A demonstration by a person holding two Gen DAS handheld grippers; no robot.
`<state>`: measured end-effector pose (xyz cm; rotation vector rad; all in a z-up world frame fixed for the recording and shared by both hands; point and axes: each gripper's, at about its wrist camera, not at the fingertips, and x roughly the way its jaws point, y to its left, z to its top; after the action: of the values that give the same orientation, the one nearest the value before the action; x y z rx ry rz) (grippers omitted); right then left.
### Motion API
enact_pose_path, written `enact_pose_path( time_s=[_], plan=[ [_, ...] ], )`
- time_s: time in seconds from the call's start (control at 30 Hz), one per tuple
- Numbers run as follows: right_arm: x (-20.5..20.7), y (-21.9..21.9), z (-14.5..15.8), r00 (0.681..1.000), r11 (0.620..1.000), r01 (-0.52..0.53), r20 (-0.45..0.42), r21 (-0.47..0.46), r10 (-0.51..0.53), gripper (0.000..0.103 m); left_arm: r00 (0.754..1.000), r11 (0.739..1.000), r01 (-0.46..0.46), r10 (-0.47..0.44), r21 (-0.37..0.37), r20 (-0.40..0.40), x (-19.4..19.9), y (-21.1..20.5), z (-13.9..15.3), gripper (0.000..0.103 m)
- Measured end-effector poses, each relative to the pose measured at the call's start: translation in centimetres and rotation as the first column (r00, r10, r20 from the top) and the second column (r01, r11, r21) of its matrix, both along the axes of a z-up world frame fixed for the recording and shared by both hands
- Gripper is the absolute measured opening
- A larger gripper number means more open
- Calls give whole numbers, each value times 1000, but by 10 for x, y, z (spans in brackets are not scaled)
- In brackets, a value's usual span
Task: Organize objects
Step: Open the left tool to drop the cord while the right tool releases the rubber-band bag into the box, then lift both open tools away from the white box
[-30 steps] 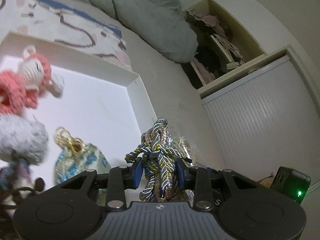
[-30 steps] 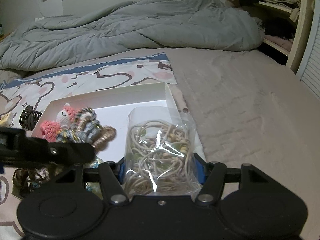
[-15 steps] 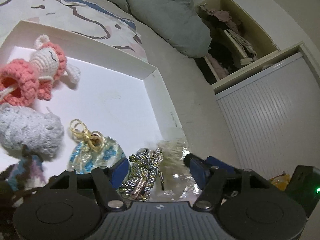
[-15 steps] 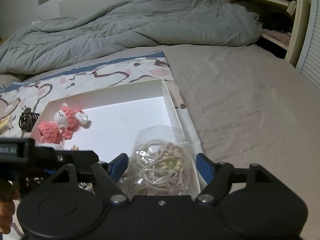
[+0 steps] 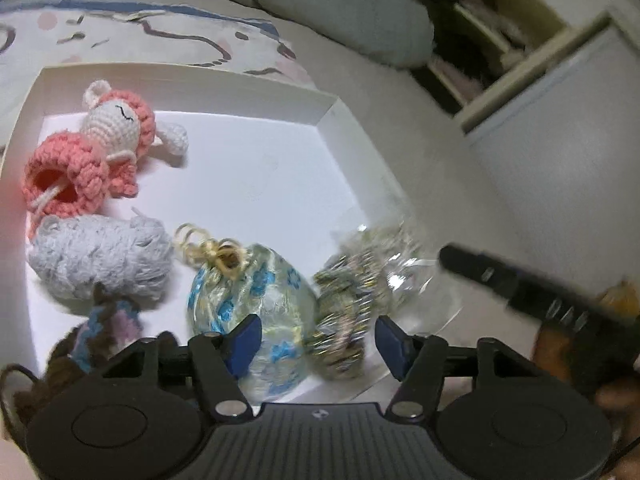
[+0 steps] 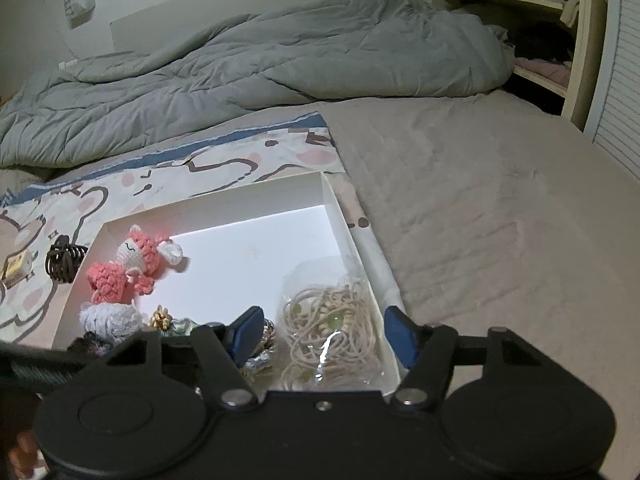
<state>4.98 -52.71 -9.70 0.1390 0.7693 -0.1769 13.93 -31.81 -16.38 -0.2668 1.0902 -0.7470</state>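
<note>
Grey rumpled duvet (image 6: 248, 60) covers the far side of the bed, and a cartoon-printed sheet (image 6: 168, 176) lies under a shallow white cardboard box (image 6: 256, 196) ahead of both tools. The left gripper (image 5: 318, 340) hangs over the box's near edge with its blue-padded jaws spread wide and nothing between them. Just ahead of its left finger sits a small blue-flowered drawstring pouch (image 5: 256, 300); ahead of its right finger lies a bundle of twisted gold-and-blue cord (image 5: 344, 320), blurred. Further forward and to the left are a grey crocheted bundle (image 5: 100, 256) and a pink-and-white crocheted doll (image 5: 96, 152). The right gripper (image 6: 324, 334) is likewise wide apart and empty, with a clear plastic bag of beige beaded cords (image 6: 332, 332) resting in the box's corner just ahead, between its fingers' lines. A black claw hair clip (image 6: 64, 258) lies on the sheet, outside the box, far to its left.
</note>
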Motion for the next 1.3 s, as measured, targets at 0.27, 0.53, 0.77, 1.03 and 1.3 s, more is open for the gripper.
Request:
enact_pose_path(
  time_s=[0.27,0.53,0.77,1.03,1.3],
  plan=[
    [1,1,0,1000,1000,-3,-8,2,3,57,999,995,27,-31,91,45,2,4,0,58],
    [0,3,1,1000,1000,-11,-12,9,11,57,1000,997,8,-10,83,27,2,5,8,56],
    [-6,2,8,1000,1000,0,0,28,0,57,996,996,12,-19,92,82,-1,9,31,56],
    [-17,9,22,1000,999,-1,22,32,0,58,990,992,1,-19,124,140,-6,23,55,56],
    [-28,15,37,999,1000,1,42,25,-2,66,979,990,-19,-10,142,202,-14,39,78,57]
  ],
)
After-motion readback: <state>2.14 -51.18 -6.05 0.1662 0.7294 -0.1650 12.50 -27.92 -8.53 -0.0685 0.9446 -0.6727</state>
